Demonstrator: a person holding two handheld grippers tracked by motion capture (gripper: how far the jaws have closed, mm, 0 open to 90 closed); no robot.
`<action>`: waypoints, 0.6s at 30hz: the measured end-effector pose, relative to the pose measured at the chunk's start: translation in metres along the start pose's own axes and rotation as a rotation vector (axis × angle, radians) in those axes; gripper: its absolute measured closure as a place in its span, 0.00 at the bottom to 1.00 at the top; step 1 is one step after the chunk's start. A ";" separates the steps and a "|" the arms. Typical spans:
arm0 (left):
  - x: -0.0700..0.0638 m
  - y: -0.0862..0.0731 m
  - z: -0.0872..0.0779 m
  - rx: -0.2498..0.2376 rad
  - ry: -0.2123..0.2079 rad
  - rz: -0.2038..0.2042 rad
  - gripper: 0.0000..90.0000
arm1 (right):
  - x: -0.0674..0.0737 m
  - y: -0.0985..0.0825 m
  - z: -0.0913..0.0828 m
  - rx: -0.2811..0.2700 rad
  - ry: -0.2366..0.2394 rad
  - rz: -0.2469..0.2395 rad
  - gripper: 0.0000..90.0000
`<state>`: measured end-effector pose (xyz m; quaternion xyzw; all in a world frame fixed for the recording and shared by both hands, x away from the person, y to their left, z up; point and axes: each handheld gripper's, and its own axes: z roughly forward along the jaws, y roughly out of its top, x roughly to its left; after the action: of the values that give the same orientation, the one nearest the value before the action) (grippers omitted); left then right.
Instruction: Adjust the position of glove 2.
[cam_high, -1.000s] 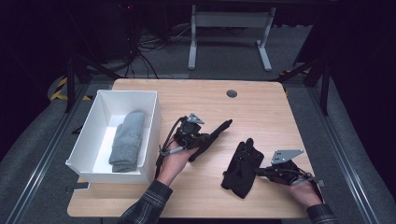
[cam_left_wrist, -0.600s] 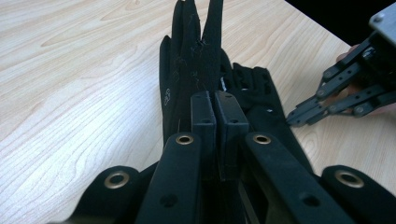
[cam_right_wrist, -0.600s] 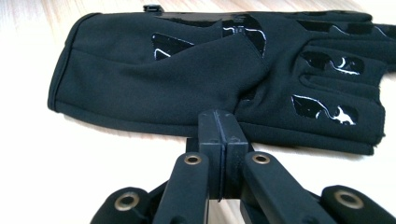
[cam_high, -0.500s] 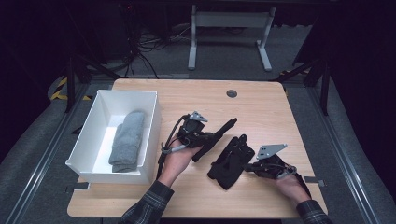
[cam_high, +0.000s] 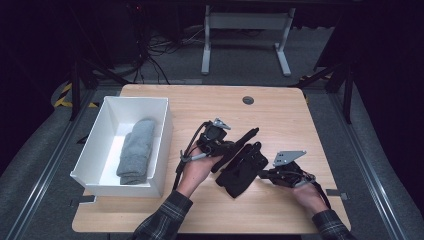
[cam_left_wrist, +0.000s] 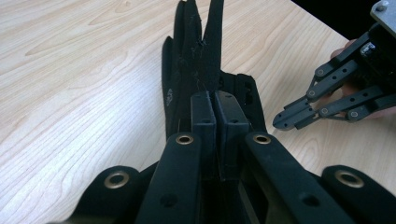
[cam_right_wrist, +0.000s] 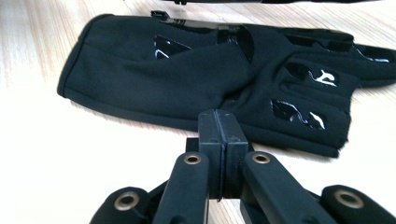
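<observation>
Starting on the left: a white bin (cam_high: 162, 145) sits at the table's (cam_high: 280, 110) left edge with a grey folded cloth (cam_high: 136, 150) lying inside it. Next over is the left gripper (cam_high: 235, 152), jaws clamped tight on the edge of a black glove (cam_high: 242, 167). In the left gripper view you can see the pads pressed together with glove fabric pinched between them, the fingers of the glove pointing away. The glove itself lies flat on the wood, roughly mid-table between both hands. On the right, the right gripper (cam_high: 262, 174) is clenched too, tips right at the glove's edge, but I can't tell if it's actually got any fabric.
</observation>
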<state>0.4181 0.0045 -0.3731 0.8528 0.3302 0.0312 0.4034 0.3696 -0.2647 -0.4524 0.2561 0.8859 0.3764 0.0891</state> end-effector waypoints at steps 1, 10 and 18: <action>-0.001 0.000 0.001 0.005 0.001 0.000 0.98 | 0.000 -0.001 0.000 0.002 -0.003 0.000 1.00; -0.013 -0.002 0.019 0.055 -0.011 -0.001 0.98 | -0.002 -0.001 0.000 0.001 -0.019 0.002 1.00; -0.031 0.000 0.035 0.083 -0.043 0.013 0.97 | -0.005 -0.002 0.000 0.004 -0.037 0.016 1.00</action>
<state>0.4048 -0.0370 -0.3903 0.8714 0.3169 0.0014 0.3745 0.3731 -0.2688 -0.4541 0.2703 0.8827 0.3706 0.1019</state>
